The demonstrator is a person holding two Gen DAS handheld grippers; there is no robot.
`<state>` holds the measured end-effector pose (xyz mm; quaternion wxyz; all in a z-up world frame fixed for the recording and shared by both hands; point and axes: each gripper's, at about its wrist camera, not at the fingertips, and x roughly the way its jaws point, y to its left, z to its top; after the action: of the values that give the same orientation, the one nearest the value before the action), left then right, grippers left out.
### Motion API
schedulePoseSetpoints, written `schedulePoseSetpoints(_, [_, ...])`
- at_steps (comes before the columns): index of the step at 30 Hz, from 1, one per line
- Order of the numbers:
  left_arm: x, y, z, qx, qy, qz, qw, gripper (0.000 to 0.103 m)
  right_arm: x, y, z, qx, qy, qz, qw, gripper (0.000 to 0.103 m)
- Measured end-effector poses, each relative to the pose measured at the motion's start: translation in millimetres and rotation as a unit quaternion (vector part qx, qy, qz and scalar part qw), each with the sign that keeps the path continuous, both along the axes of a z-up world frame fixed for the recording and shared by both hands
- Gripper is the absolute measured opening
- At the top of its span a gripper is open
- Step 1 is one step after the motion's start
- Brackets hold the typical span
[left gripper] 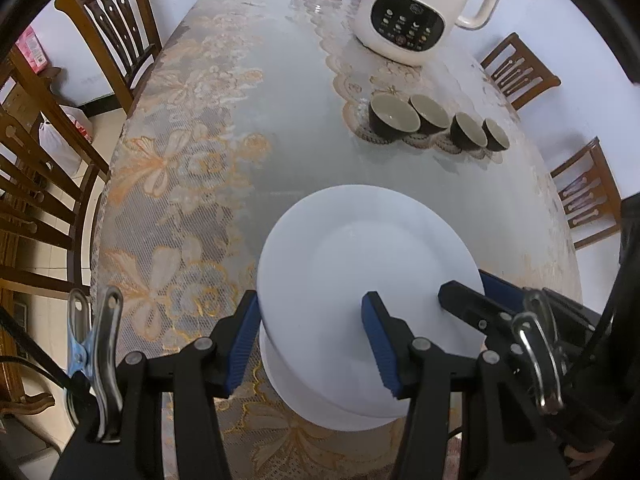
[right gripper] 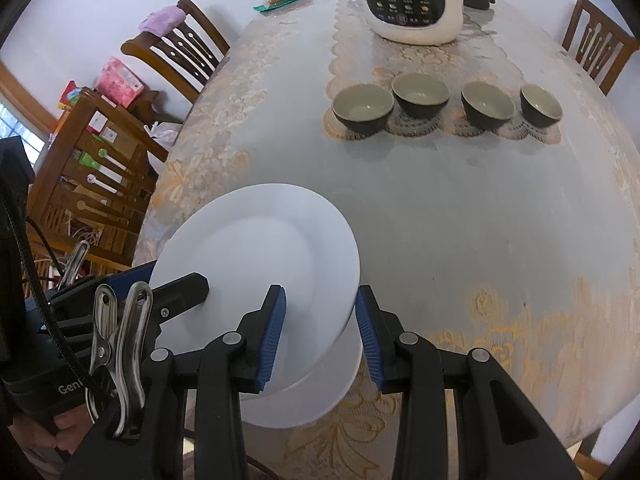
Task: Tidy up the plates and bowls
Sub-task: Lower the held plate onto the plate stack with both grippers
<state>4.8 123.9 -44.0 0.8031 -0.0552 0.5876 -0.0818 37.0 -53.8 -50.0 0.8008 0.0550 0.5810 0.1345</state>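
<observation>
Two white round ceramic plates (left gripper: 360, 248) are stacked at the near edge of the tabletop (left gripper: 248, 128), upper one tilted over the lower plate (left gripper: 320, 408) beneath it. Left tongs (left gripper: 312, 344) straddle the upper plate's left rim: one blue ribbed pad outside the edge, the other over the plate face. Jaws partly open, pads look pressed on the rim, so gripping the top plate. Right tongs (right gripper: 320, 336) do the same on that plate's right rim (right gripper: 348, 280), narrower gap, one pad on the plate face, one outside the edge, also gripping. Each set of tongs shows in the other's view at the plate's far side. Four dark bowls with pale grey insides (right gripper: 362, 108) sit in a row beyond the plates, on a lace runner, well apart from the plates. A cream electric cooker with a black control panel (right gripper: 412, 0) stands behind the bowls. Wooden chairs (left gripper: 108, 28) ring the tabletop; a lilac cloth (right gripper: 164, 20) hangs on one chair back, left of the cooker.
</observation>
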Motion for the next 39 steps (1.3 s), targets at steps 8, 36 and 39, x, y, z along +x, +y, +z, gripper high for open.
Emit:
schedulePoseSetpoints(8, [-8,-4,-4,0.007,-0.002,-0.006,1.0,0.055,-10,-2,-4,-0.007,0.0,0.004,1.0,0.039])
schedulePoseSetpoints(36, [-23,-10,-29,0.033,-0.007,-0.012,0.9994,0.054,-26,-2,-26,-0.024,0.026,0.028,0.999,0.038])
schedulePoseSetpoints(39, [-22,-9,-29,0.032,-0.005,-0.011,0.9994,0.054,-26,-1,-27,-0.029,0.026,0.031,0.999,0.038])
